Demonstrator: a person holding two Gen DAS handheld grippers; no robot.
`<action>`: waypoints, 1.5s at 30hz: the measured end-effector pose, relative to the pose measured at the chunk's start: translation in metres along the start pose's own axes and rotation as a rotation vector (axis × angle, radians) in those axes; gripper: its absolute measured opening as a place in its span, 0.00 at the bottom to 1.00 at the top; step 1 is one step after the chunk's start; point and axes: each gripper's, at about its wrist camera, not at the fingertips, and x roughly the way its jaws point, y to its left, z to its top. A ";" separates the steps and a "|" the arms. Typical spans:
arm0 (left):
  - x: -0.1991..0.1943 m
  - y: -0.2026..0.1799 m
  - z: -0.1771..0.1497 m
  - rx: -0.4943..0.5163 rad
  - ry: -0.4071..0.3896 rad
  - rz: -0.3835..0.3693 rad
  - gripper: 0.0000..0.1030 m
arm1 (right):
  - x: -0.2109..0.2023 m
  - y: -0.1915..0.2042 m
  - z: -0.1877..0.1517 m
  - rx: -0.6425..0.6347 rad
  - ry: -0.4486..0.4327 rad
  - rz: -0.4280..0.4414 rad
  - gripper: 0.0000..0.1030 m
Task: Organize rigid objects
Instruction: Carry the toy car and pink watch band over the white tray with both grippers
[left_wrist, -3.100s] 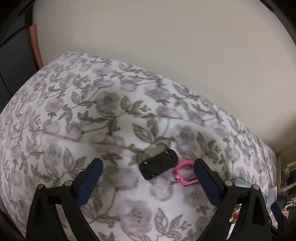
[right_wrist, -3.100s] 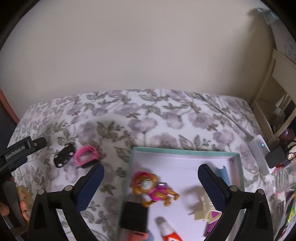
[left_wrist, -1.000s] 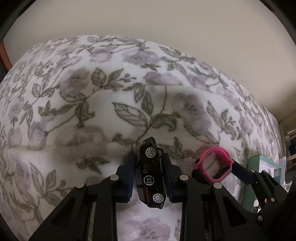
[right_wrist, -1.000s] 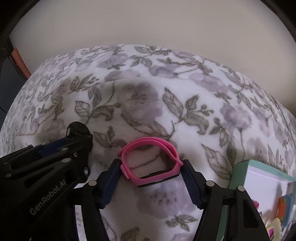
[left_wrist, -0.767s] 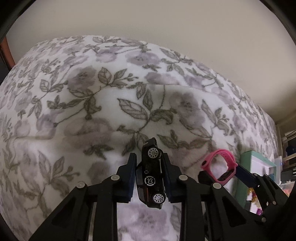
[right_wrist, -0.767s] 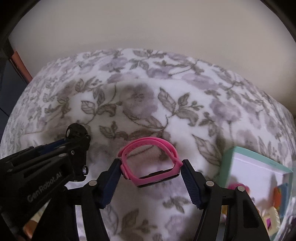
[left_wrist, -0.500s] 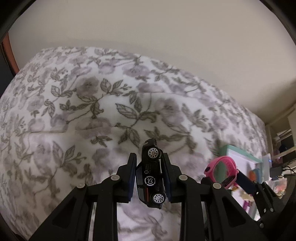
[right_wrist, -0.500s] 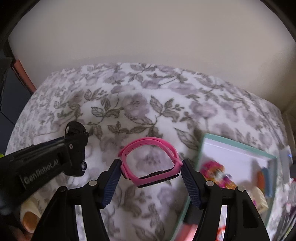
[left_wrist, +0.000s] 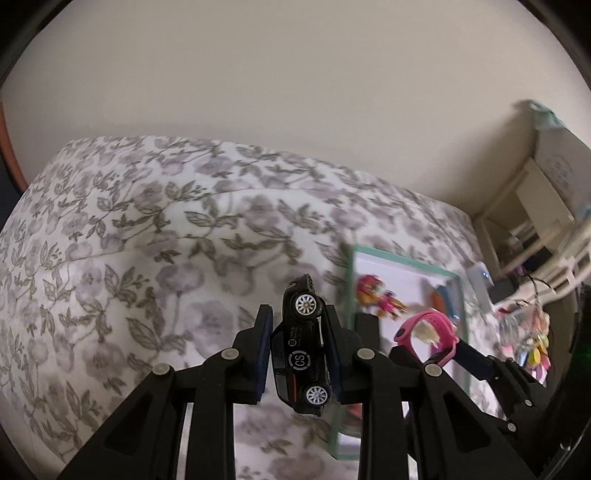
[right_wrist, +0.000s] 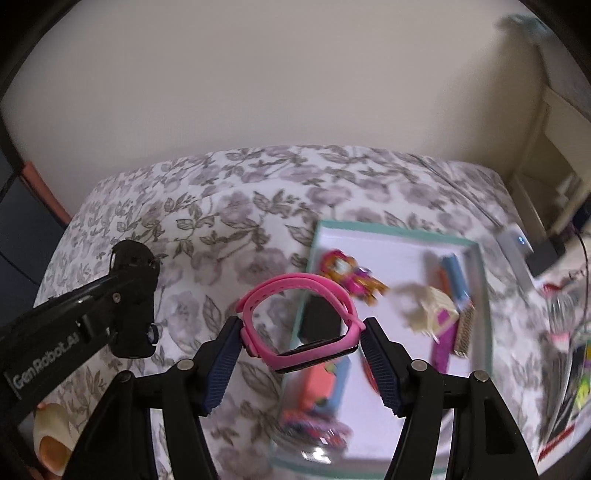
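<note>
Left gripper clamped the toy car by its sides, right gripper pinched the pink watch across the band; both aloft near the tray for drop-off.

A plain cream wall fills the upper half of both views, evenly and softly lit. Below it spreads a bed covered in white fabric printed with grey-purple flowers and leaves. At the right, in the corner, stands a cream-coloured shelf unit, its contents too blurred to make out. At the far left edge, a reddish-brown strip borders something dark blue.
</note>
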 end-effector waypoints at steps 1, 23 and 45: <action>-0.003 -0.006 -0.004 0.010 -0.004 -0.007 0.27 | -0.003 -0.006 -0.004 0.013 0.000 -0.001 0.67; 0.047 -0.112 -0.074 0.236 0.094 -0.116 0.27 | 0.008 -0.130 -0.067 0.238 0.179 -0.121 0.67; 0.081 -0.116 -0.079 0.243 0.172 -0.105 0.28 | 0.031 -0.121 -0.069 0.177 0.221 -0.131 0.67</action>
